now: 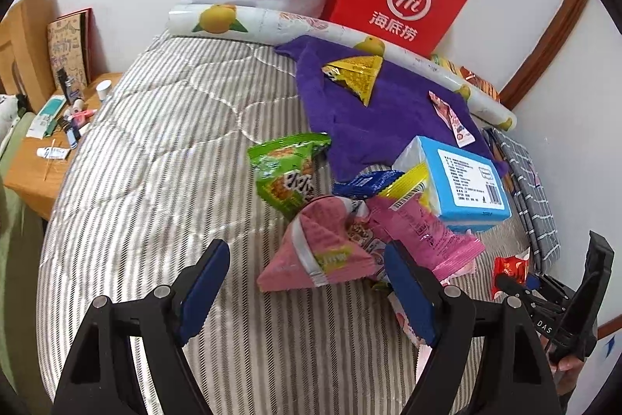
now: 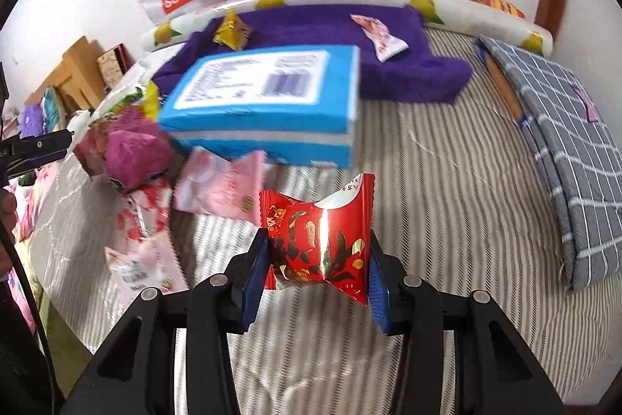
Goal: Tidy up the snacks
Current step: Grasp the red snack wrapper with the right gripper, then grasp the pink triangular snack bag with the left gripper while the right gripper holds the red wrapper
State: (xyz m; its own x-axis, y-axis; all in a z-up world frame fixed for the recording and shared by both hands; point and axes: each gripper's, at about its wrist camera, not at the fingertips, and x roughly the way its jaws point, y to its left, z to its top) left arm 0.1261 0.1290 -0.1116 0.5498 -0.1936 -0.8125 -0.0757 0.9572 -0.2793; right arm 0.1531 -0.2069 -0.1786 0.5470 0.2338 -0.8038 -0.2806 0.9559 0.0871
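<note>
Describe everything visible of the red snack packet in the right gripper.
The red snack packet is a small shiny foil pouch, red with gold and dark printing and a white patch near its crimped top edge. It is crumpled and pinched in at the waist, upright, raised above the striped quilt. The right gripper has its jaws on both sides; nothing else touches it.

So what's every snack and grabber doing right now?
Right gripper: shut on red snack packet.
Left gripper: open, empty.
Pink triangle packet: lying on bed.
Green packet: lying on bed.
Yellow triangle packet: on purple towel.
Blue tissue pack: barcode side up.
</note>
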